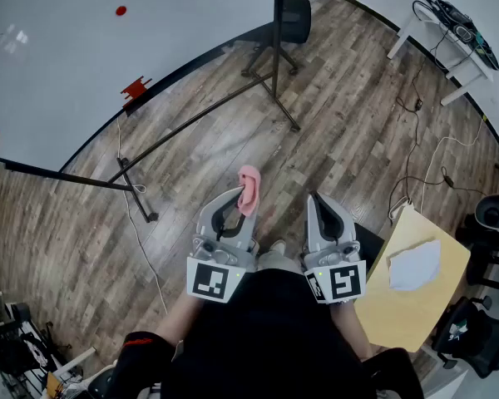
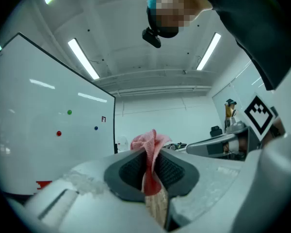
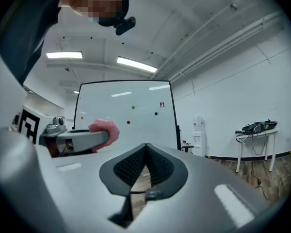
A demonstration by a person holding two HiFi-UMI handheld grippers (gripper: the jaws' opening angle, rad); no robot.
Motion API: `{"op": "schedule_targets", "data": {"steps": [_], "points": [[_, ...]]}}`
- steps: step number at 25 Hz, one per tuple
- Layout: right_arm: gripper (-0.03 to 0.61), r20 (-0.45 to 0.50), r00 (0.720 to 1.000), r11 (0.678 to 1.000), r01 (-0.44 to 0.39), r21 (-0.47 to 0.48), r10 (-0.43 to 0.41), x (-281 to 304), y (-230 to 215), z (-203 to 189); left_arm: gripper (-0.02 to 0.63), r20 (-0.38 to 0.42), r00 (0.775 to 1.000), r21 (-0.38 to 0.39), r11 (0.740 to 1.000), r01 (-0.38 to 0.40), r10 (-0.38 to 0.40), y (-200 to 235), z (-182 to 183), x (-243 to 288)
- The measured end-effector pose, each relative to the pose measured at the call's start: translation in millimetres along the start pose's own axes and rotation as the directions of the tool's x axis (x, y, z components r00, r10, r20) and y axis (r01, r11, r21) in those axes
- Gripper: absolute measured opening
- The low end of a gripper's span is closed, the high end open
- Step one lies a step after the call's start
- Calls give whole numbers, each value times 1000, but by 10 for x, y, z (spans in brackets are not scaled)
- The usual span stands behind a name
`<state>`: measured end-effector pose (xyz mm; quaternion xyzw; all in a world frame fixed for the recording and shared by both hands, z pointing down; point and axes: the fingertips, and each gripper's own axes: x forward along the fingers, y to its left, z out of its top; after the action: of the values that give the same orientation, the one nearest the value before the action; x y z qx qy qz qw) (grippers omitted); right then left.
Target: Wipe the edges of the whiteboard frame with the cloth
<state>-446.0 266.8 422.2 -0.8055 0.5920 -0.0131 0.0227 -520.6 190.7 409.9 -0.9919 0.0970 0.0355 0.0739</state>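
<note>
A pink cloth (image 1: 249, 189) sticks out of my left gripper (image 1: 238, 196), whose jaws are shut on it; in the left gripper view the cloth (image 2: 149, 152) bunches up between the dark pads. My right gripper (image 1: 316, 201) is beside it, shut and empty, its tips meeting in the right gripper view (image 3: 146, 147). Both are held low near the person's body, well away from the whiteboard (image 1: 75, 48), which stands at the upper left with a thin black frame edge (image 1: 183, 66). The right gripper view shows the whole whiteboard (image 3: 126, 115) ahead, and the cloth (image 3: 106, 131) at left.
The whiteboard's black stand legs (image 1: 208, 110) spread across the wooden floor ahead. A red eraser (image 1: 135, 88) sits on the board's lower edge. A wooden table (image 1: 416, 293) with white paper (image 1: 416, 266) is at right, a white desk (image 1: 449, 36) beyond, cables on the floor.
</note>
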Motion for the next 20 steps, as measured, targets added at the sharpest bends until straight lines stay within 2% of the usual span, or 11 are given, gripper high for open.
{"op": "schedule_targets", "data": {"steps": [4, 15, 20], "points": [[0, 15, 1000, 1000, 11, -2, -11, -225, -29, 67, 44, -6, 1000, -24, 1000, -19, 19, -169, 28, -99], [0, 45, 999, 1000, 0, -17, 1, -584, -179, 135, 44, 18, 1000, 46, 999, 4, -5, -648, 150, -49], [2, 72, 997, 1000, 13, -23, -12, -714, -351, 163, 44, 19, 1000, 28, 1000, 3, -3, -814, 128, 32]]}}
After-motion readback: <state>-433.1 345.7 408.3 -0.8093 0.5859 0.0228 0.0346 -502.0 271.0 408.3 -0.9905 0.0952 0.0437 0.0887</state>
